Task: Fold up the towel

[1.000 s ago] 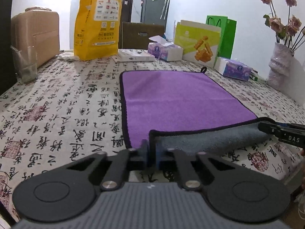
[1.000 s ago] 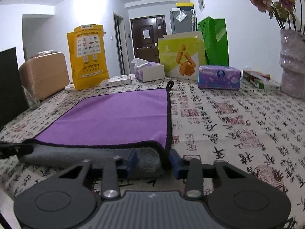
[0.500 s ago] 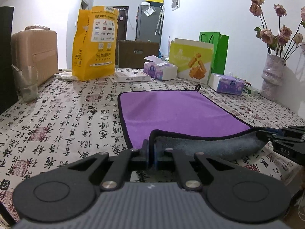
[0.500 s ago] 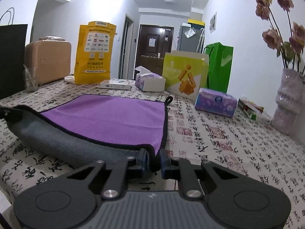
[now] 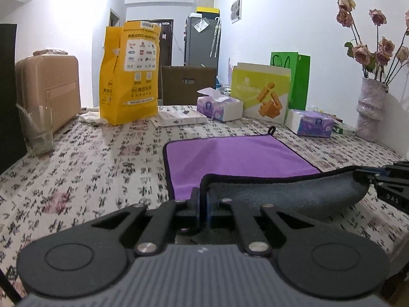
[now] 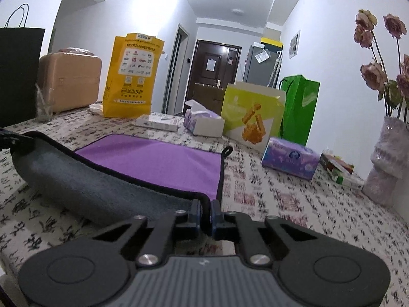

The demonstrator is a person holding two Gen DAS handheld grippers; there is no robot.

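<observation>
While near corners are being pinched by left gripper (image 5: 203, 206) and right gripper (image 6: 206, 213), both clamped tight, towel (image 5: 235, 158) is being stretched toward frame top, far edge ahead.

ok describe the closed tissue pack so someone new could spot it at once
Start at the pale vase of dried roses on the table's right. The tissue pack lies just left of it, before the green bag. Unlike the open tissue box, it is sealed purple plastic.

Domestic apartment interior. Indicators: table (image 5: 76, 168) with calligraphy-print cloth; tissue boxes (image 6: 290, 161), shopping bags (image 5: 130, 71) and vase of flowers (image 5: 370, 107) along its far edge; suitcase (image 5: 48, 89) far left; refrigerator (image 6: 263, 61) and entry door (image 6: 212, 71) beyond.
</observation>
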